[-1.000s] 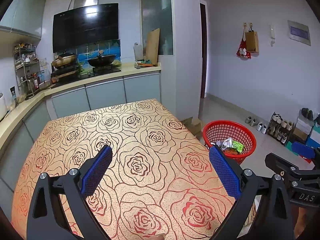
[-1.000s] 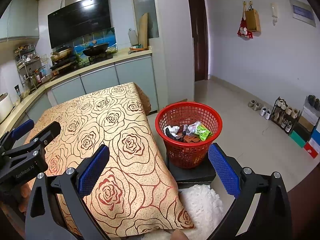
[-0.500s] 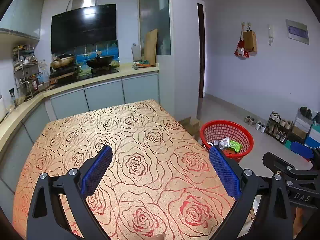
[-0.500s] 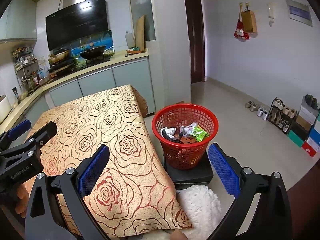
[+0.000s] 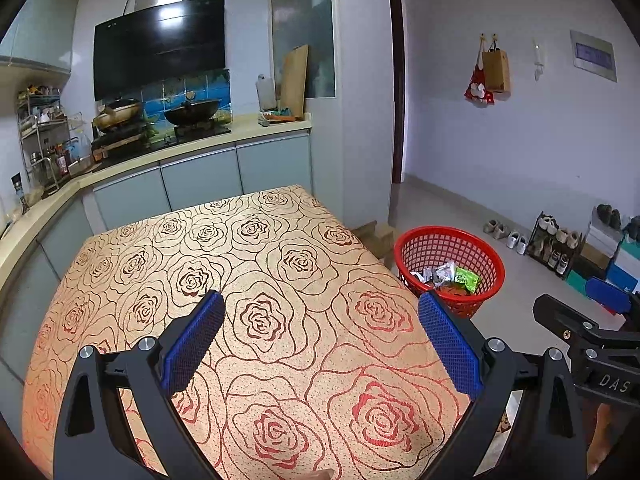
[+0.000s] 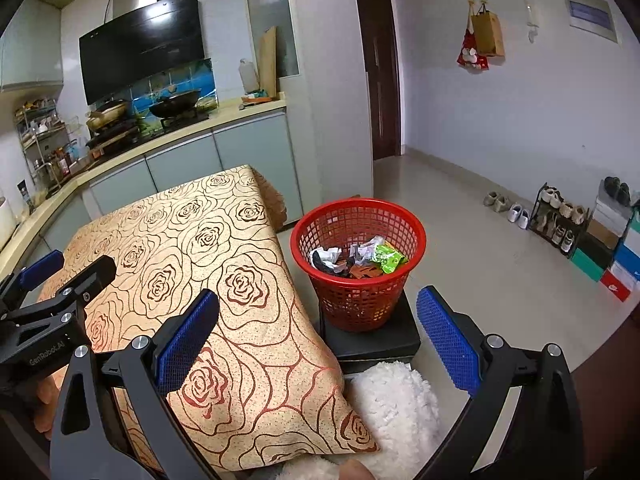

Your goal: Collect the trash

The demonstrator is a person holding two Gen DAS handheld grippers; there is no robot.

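A red mesh basket point(image 6: 358, 266) stands on a black box point(image 6: 370, 338) beside the table's right edge. It holds crumpled trash point(image 6: 358, 258): white paper, brown scraps and a green wrapper. It also shows in the left wrist view point(image 5: 448, 266). My left gripper point(image 5: 322, 340) is open and empty over the rose-patterned tablecloth point(image 5: 224, 280). My right gripper point(image 6: 318, 340) is open and empty, above the table's near right corner, short of the basket. I see no trash on the tablecloth.
A kitchen counter point(image 5: 192, 148) with woks and a stove runs behind and left of the table. A white fluffy cushion point(image 6: 394, 404) lies below the right gripper. A shoe rack point(image 6: 560, 220) and coloured boxes point(image 6: 612, 260) line the right wall. A dark door point(image 6: 378, 64) stands behind the basket.
Both grippers have drawn back and risen slightly, so the table and basket look a little farther away. Both stay open and empty.
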